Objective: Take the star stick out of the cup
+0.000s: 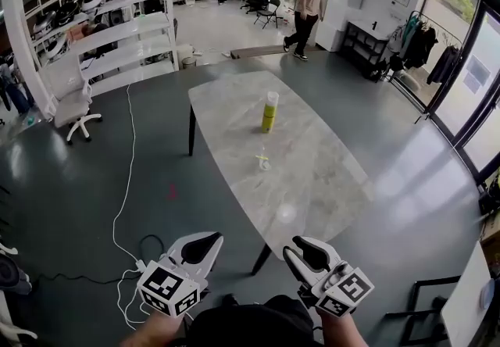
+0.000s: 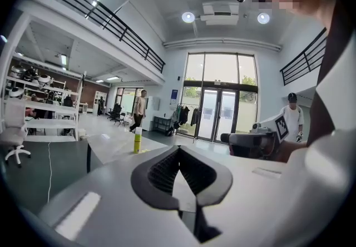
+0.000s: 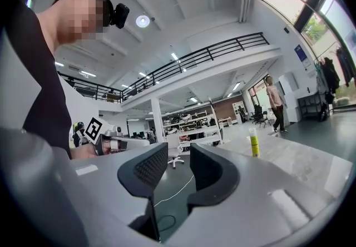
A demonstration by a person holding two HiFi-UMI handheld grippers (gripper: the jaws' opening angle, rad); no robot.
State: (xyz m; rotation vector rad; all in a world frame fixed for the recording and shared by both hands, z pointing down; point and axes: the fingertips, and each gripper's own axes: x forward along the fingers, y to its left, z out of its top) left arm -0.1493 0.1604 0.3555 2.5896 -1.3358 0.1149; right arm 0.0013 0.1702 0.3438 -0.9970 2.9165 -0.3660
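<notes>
1. My right gripper [image 1: 293, 245] [image 3: 178, 151]: the jaws stood wide apart. Nothing was between them and they touched nothing. Only the grey floor [image 1: 78, 181] and a white cable [image 3: 172, 190] showed through the gap.
2. My left gripper [image 1: 209, 242] [image 2: 179, 148]: the pads met at the tips, with a wedge-shaped gap behind them. It was empty and touched nothing.
3. Both grippers hung in the air short of the table's [image 1: 312, 181] near end, off the table and well apart from everything on it.
4. Jaw build: smooth white plastic shells with a curved outline and black ribbed pads on the inner faces. The left marker cube [image 1: 168, 291] and right marker cube [image 1: 349, 289] carried black-and-white squares.
5. The cup [image 1: 264, 162] was small, clear and upright on the table, about mid-length of the top.
6. The star stick [image 1: 261, 155] was a thin yellowish bit standing in the cup. It was too small to make out the star shape.
7. The can [image 1: 269, 112] [image 2: 137, 140] [image 3: 254, 143] was a tall, slim yellow-green cylinder with a white cap. It stood upright on the table, apart from the cup and nearer the table's far end.
8. The table had a rounded slab top, pale grey, veined like marble and glossy, on thin dark legs.
9. A person [image 1: 311, 9] was in mid-stride beyond the table's far end.
10. White shelves [image 1: 117, 48] and a white swivel chair [image 1: 74, 107] stood left of the table. The cable lay loose on the floor on that same side.
</notes>
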